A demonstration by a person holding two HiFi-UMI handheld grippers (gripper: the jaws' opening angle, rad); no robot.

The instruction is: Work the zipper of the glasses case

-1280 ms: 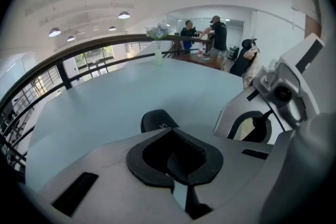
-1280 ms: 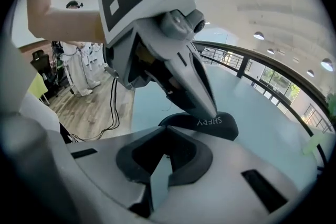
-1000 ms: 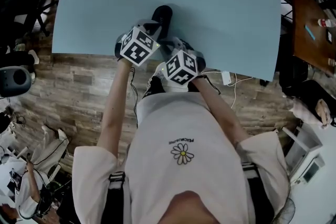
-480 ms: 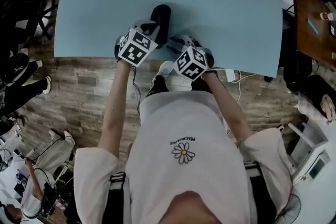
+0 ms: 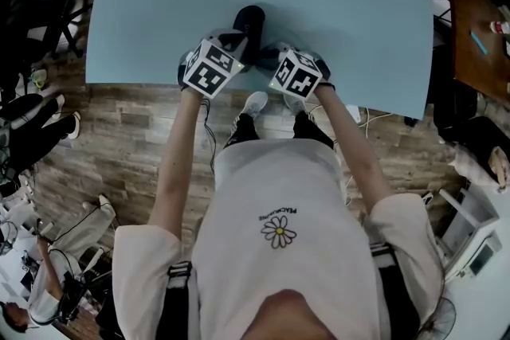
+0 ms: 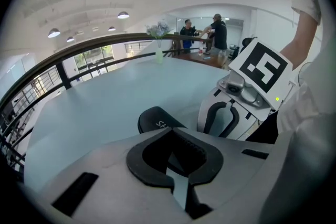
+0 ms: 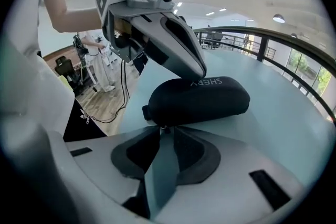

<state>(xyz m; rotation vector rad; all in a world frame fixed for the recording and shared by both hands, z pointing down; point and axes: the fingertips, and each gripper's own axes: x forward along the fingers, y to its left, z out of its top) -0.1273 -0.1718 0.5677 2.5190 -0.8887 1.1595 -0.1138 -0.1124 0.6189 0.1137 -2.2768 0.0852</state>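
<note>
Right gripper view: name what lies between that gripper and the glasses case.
Only the zipper pull, at the tips of the right gripper's closing jaws; the right gripper view shows it.

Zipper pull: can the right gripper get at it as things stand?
Probably yes. What looks like the pull lies at the tips of the right gripper, whose closing jaws are not yet on it. The left gripper rests on the case higher up, clear of it.
</note>
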